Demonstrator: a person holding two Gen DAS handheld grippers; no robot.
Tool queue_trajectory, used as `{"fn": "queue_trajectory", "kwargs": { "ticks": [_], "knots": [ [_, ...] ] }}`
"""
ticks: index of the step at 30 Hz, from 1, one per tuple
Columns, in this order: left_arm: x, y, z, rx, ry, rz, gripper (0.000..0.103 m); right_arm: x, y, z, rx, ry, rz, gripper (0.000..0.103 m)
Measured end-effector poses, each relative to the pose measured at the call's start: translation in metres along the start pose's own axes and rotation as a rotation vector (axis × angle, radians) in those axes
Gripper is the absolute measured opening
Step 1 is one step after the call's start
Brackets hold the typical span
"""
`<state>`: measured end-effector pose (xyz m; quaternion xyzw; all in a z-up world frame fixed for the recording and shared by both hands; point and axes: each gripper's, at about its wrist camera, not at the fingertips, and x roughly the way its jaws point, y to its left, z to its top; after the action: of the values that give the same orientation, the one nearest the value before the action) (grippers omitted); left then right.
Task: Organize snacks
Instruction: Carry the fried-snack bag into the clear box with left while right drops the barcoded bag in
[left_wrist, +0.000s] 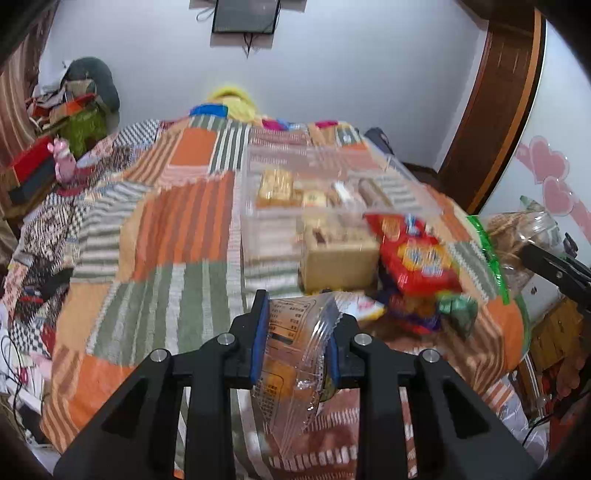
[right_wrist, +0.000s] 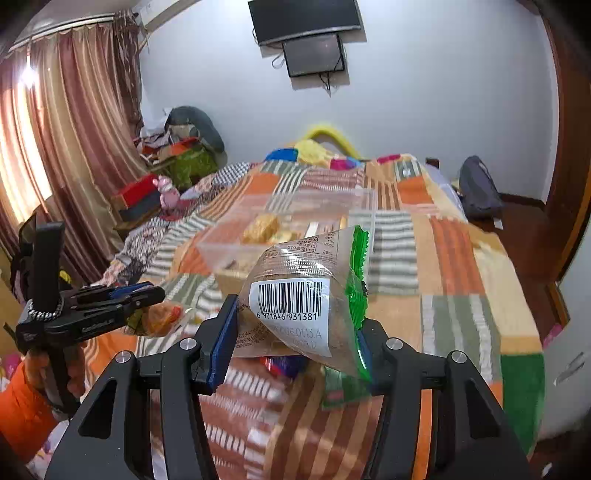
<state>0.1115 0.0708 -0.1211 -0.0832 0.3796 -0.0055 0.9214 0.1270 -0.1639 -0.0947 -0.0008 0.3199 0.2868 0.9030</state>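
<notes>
My left gripper (left_wrist: 297, 334) is shut on a clear snack packet with an orange filling (left_wrist: 291, 365), held above the patchwork bedspread (left_wrist: 177, 229). The left gripper (right_wrist: 147, 295) also shows at the left of the right wrist view, with the orange packet (right_wrist: 162, 319) in it. My right gripper (right_wrist: 295, 332) is shut on a clear packet with a green edge and a barcode label (right_wrist: 306, 295), lifted off the bed. Ahead lies a clear divided box (left_wrist: 295, 184) with several snacks inside. A red snack bag (left_wrist: 413, 254) and a tan box (left_wrist: 338, 262) lie close in front of it.
Loose wrappers (left_wrist: 417, 314) lie by the red bag. Piled clutter and a red box (right_wrist: 140, 192) sit left of the bed, by the curtains (right_wrist: 55, 147). A dark bag (right_wrist: 478, 188) rests on the floor at right. A screen (right_wrist: 306, 22) hangs on the far wall.
</notes>
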Motion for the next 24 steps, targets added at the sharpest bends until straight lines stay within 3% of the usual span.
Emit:
{"fn": "queue_trajectory", "kwargs": {
  "ticks": [12, 24],
  "knots": [
    [0.003, -0.012, 0.078, 0.021, -0.121, -0.01, 0.027, 0.036, -0.002, 0.054, -0.015, -0.072, 0.007, 0.051],
    [0.068, -0.01, 0.122, 0.01, -0.094, -0.016, 0.027, 0.111, -0.005, 0.074, -0.053, 0.019, -0.015, 0.051]
  ]
}}
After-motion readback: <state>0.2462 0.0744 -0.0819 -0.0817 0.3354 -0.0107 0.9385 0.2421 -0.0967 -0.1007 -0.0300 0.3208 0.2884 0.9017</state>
